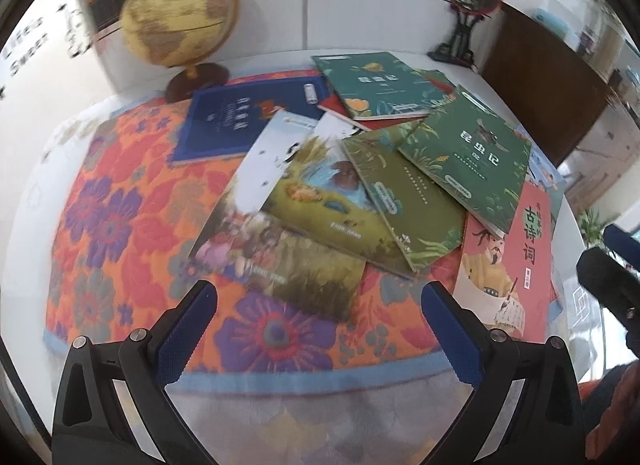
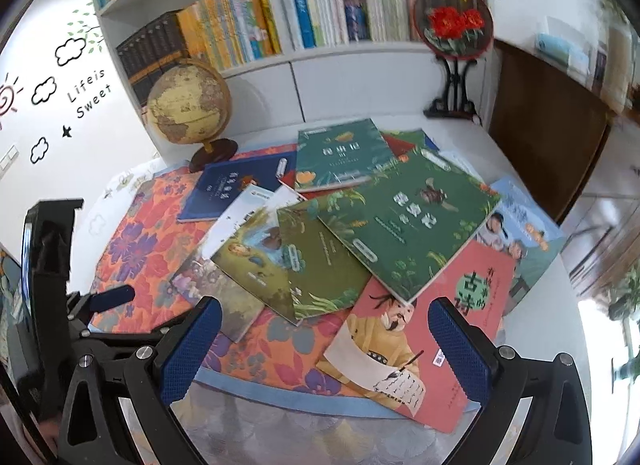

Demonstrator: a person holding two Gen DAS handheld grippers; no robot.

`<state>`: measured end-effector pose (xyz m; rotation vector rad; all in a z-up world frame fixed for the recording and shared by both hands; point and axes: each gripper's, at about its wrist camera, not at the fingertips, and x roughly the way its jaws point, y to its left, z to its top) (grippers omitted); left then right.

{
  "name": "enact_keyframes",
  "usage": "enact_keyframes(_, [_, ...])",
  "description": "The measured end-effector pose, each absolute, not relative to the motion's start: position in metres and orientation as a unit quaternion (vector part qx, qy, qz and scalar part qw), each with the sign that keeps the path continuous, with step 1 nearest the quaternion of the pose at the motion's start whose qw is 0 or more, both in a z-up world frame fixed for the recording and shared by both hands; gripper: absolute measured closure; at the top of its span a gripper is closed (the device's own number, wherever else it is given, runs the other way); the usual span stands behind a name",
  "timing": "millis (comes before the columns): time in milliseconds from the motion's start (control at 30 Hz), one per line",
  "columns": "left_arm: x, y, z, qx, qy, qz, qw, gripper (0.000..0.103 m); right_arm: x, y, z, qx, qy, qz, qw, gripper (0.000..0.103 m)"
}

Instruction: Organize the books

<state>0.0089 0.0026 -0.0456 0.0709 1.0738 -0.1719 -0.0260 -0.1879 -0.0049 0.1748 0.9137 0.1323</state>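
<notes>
Books (image 2: 360, 225) lie in a loose, overlapping heap on your counter (image 2: 532, 153), most of them resting on a floral orange mat (image 2: 148, 241).

Items, largest to smallest:
- Bookshelf (image 2: 304, 13) behind the counter, packed with upright volumes.
- Counter, white, carrying everything below.
- Floral mat, orange with purple blooms and a pale blue border, under the heap.
- Large dark green book (image 2: 408, 221), topmost on the right side of the heap, tilted, overlapping the olive green book (image 2: 324, 265) and the pink book (image 2: 432, 329).
- Pink book with a robed writing figure, nearest your right gripper (image 2: 324, 341), partly off the mat's edge.
- Navy book (image 1: 232, 121), flat at the back left, just beside the globe's base.
- Second green book (image 2: 340, 153) at the back, lying over red covers.
- Meadow-scene book (image 1: 280, 257), the closest one to your left gripper (image 1: 320, 317).
- Globe (image 1: 180, 21), tan, on a dark wooden foot at the back left corner.
- Round ornament with red flowers (image 2: 452, 21) on a black stand, back right.

Your grippers: both spread wide, blue pads well apart, nothing between them, each hovering above the mat's near edge.
</notes>
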Motion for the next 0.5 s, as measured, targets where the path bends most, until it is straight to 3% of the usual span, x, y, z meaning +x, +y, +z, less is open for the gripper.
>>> enact_keyframes(233, [0.057,-0.025,-0.054,0.090,0.517,-0.135,0.841,0.002,-0.011,-0.231,-0.051,0.165,0.500,0.065,0.848,0.003])
enact_keyframes(500, [0.121,-0.082,-0.054,0.123,0.503,-0.277,0.809,0.002,0.016,-0.278,-0.069,0.192,0.483,0.017,0.854,0.005])
